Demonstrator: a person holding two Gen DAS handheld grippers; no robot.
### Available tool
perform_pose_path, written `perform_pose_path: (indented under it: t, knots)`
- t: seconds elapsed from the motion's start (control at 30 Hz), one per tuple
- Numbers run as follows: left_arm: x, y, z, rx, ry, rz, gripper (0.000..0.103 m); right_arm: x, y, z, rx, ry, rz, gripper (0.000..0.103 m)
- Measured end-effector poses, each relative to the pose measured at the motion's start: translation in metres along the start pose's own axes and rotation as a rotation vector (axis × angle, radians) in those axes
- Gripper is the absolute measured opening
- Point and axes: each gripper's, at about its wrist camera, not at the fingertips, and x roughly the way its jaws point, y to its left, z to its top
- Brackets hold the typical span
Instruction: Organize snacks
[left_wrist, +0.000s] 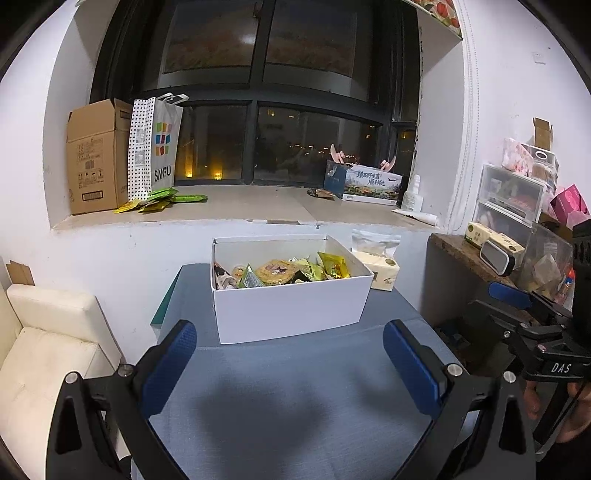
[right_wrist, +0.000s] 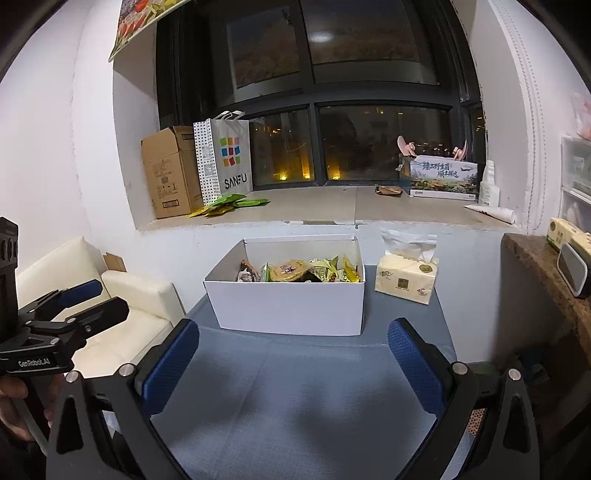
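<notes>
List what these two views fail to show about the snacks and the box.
- Open white cardboard box: its near wall hides the lower snack layers in both wrist views.
- Yellow and green snack packets: print too small to read.
- Green packets on the windowsill: count unclear, they overlap.

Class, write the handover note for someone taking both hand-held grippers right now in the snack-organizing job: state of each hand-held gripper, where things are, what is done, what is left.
Left hand-held gripper: open, empty, above the blue table, short of the box.
Right hand-held gripper: open, empty, likewise short of the box.
White box: on the table, open, mixed snacks piled inside. Tissue pack to its right.
Green packets: loose on the windowsill, beside the SANFU bag.
Done: snacks in the box, though unsorted.
Left: probably gather the sill packets; tidy the box.
</notes>
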Motion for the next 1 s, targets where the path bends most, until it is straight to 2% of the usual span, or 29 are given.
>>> perform_pose_path:
  t: [0.43,1.0]
  knots:
    - [0.0044,0.0021,-0.0005,0.000,0.016,0.021,0.103,0.0005,0.0026,-0.0001,-0.010,0.007,0.019,0.103]
    - [0.0060,0.0019,-0.0012,0.009,0.027,0.011,0.103,0.0001,0.0054,-0.0009,-0.013,0.008,0.022,0.103]
